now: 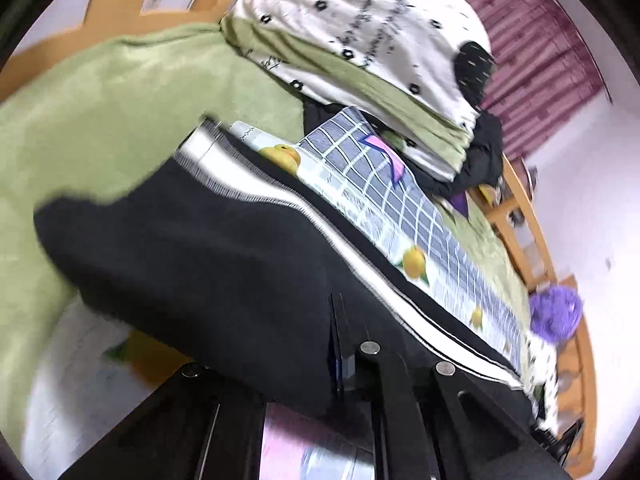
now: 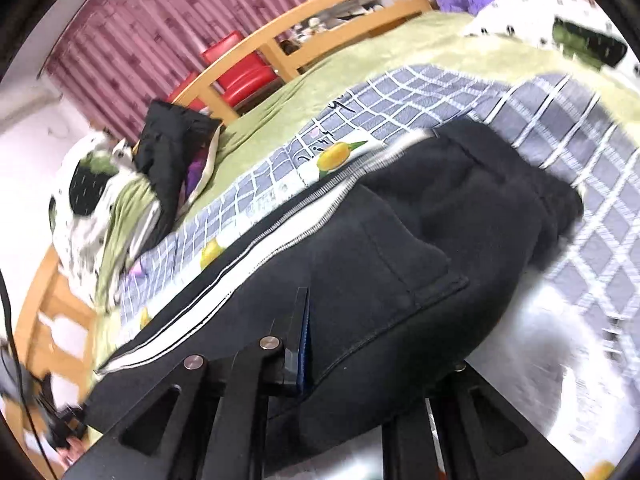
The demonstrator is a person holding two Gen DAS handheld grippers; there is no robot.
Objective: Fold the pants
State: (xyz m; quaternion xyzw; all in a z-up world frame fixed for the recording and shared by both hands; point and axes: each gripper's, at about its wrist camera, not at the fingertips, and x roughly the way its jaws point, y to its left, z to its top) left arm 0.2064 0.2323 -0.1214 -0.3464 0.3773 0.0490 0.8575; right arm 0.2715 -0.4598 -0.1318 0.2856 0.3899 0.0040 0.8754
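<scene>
Black pants with white side stripes (image 1: 208, 256) hang lifted over a bed covered by a grey checked sheet with lemon prints (image 1: 404, 216). My left gripper (image 1: 304, 364) is shut on the black fabric, which drapes over its fingers. In the right wrist view the same pants (image 2: 400, 264) show a back pocket and bunch toward the far end. My right gripper (image 2: 352, 360) is shut on the pants fabric too; only its left finger (image 2: 300, 336) shows, the other is under the cloth.
A green blanket (image 1: 120, 112) and a white flower-print quilt (image 1: 360, 32) are piled on the bed. A black jacket (image 2: 172, 152) lies by the wooden bed frame (image 2: 304, 44). A purple plush (image 1: 556, 312), a red chair (image 2: 240, 72) and maroon curtains (image 2: 140, 40) are nearby.
</scene>
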